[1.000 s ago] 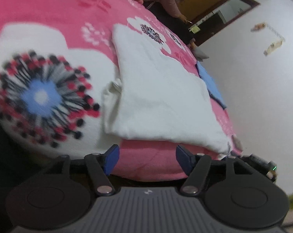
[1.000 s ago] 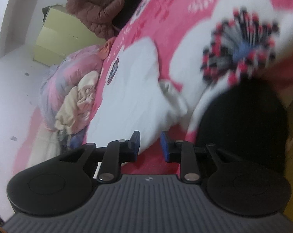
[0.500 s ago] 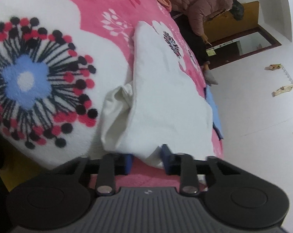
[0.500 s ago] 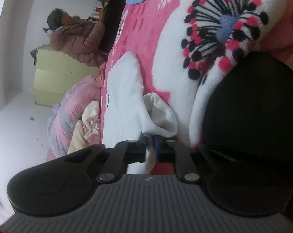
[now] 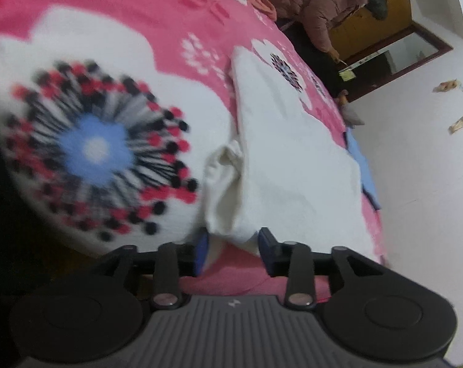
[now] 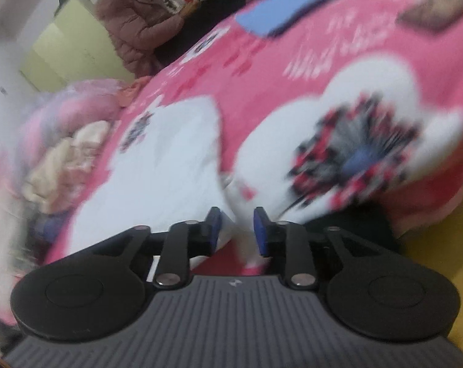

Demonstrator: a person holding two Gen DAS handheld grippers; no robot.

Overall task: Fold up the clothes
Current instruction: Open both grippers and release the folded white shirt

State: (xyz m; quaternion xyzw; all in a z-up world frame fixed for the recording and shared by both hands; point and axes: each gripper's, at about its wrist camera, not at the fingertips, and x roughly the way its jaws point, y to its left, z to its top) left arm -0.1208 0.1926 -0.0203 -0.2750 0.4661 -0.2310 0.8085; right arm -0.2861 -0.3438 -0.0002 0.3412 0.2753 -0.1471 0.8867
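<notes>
Garment (image 5: 292, 159) spread on the blanket (image 5: 114, 30), bundled bedding (image 6: 62, 153) piled behind it, a person (image 5: 323, 9) possibly seated past the bed's far end.

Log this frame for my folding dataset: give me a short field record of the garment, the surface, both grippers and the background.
garment: white garment, partly folded, lying flat, bunched at its near left corner
surface: pink floral blanket
left gripper: open, fingers either side of the garment's near edge
right gripper: open, at the garment's near corner; view blurred
background: person in pink padded jacket beyond the blanket's far end
other cloth: pile of laundry at left in the right wrist view
</notes>
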